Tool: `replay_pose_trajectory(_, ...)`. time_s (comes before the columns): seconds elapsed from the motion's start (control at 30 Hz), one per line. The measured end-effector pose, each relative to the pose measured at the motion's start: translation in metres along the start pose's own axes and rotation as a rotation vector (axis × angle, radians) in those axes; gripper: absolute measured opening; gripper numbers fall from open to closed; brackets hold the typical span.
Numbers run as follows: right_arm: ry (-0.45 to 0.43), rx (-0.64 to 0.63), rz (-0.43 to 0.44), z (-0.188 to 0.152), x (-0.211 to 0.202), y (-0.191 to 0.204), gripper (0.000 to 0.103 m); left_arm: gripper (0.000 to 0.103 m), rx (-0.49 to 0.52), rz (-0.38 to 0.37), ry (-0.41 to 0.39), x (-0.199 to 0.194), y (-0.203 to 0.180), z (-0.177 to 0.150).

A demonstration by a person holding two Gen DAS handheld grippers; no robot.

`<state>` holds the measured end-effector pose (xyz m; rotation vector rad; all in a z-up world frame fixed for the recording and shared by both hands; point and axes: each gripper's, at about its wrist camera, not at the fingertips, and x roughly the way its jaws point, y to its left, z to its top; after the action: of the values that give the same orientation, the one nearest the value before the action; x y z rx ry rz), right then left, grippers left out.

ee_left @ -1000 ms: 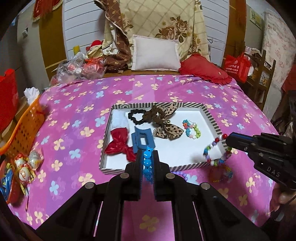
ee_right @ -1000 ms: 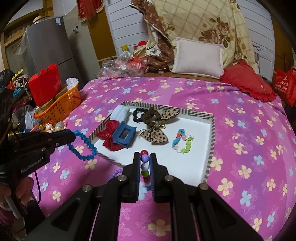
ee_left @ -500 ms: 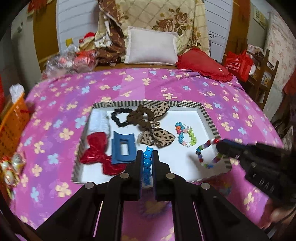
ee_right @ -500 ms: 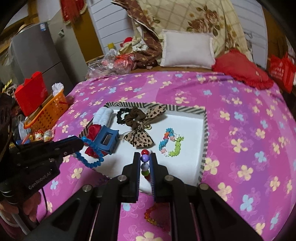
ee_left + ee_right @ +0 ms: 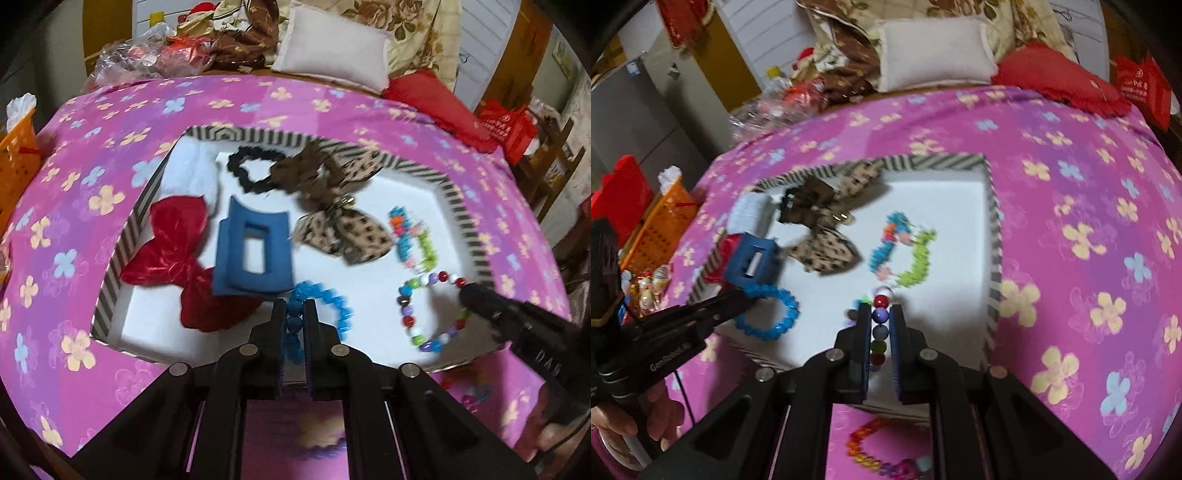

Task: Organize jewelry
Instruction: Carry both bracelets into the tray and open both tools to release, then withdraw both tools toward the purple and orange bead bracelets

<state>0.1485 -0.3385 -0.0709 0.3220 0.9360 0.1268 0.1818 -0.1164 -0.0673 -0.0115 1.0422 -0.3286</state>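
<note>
I have the blue bead bracelet (image 5: 321, 299) clenched in my left tool (image 5: 294, 314) and the multicoloured bead bracelet (image 5: 424, 306) in my right tool (image 5: 879, 321), both over the striped tray's (image 5: 461, 206) near edge. I'd lower each flat onto bare white floor before letting go. Two bracelets held; one more on the bed.

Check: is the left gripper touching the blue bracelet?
Touching. The left wrist view shows the left gripper shut on the blue bracelet, beads pinched between both fingers, its loop lying in the tray.
</note>
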Motion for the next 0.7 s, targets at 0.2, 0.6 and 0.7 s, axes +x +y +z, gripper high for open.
replay_pose_trajectory(0.2, 0.045, -0.018, -0.021, -0.005, 0.018, 0.0, 0.01, 0.001, 0.022, 0.038, -0.006, 0.005, 0.001, -0.004)
replay_pose_trajectory(0.6, 0.028, -0.056, -0.044, -0.014, 0.0, 0.012, 0.048, 0.026, 0.037, 0.102, -0.062, -0.014, 0.005, -0.012)
replay_pose_trajectory(0.7, 0.006, -0.049, -0.04, -0.02, -0.014, 0.012, 0.048, 0.026, 0.049, 0.121, -0.087, -0.026, 0.004, -0.017)
